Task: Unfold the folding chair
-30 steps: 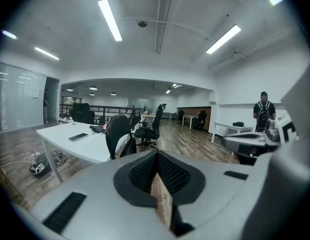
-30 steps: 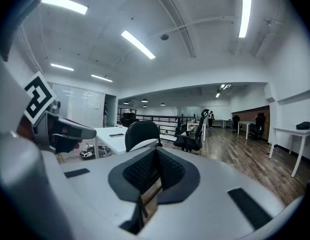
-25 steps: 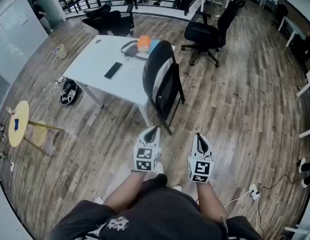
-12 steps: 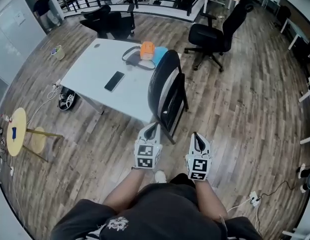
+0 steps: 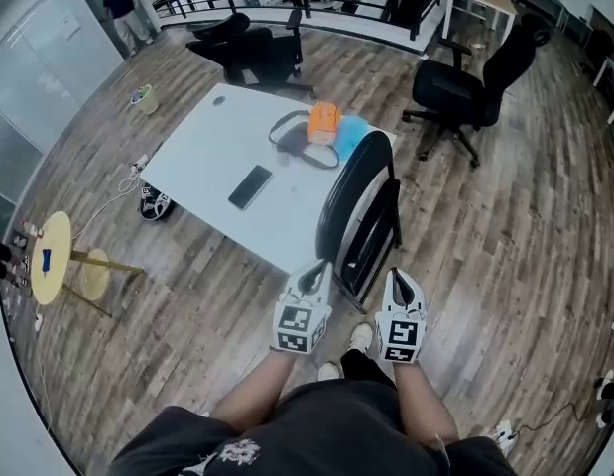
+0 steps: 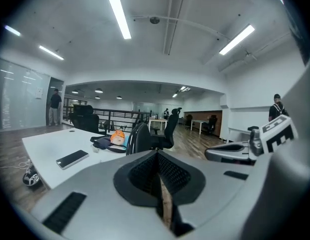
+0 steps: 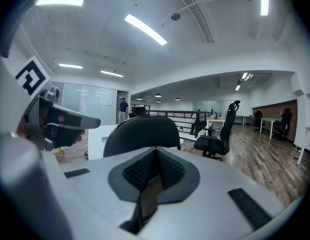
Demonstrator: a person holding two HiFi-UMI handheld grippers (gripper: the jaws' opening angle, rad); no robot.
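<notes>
A black folding chair stands folded flat, leaning against the near right edge of the white table. Its rounded backrest fills the middle of the right gripper view and shows small in the left gripper view. My left gripper is shut and empty, just left of the chair's lower frame. My right gripper is also shut and empty, close to the chair's foot on the right. Neither touches the chair.
On the table lie a black phone, a dark bag with an orange item and blue cloth. Black office chairs stand behind on the wooden floor. A yellow round side table is at left. A person stands far back.
I have walked toward the chair with both grippers held out in front; the chair and table now sit much closer, the gripper tips almost at the chair's base. Both stayed shut.
</notes>
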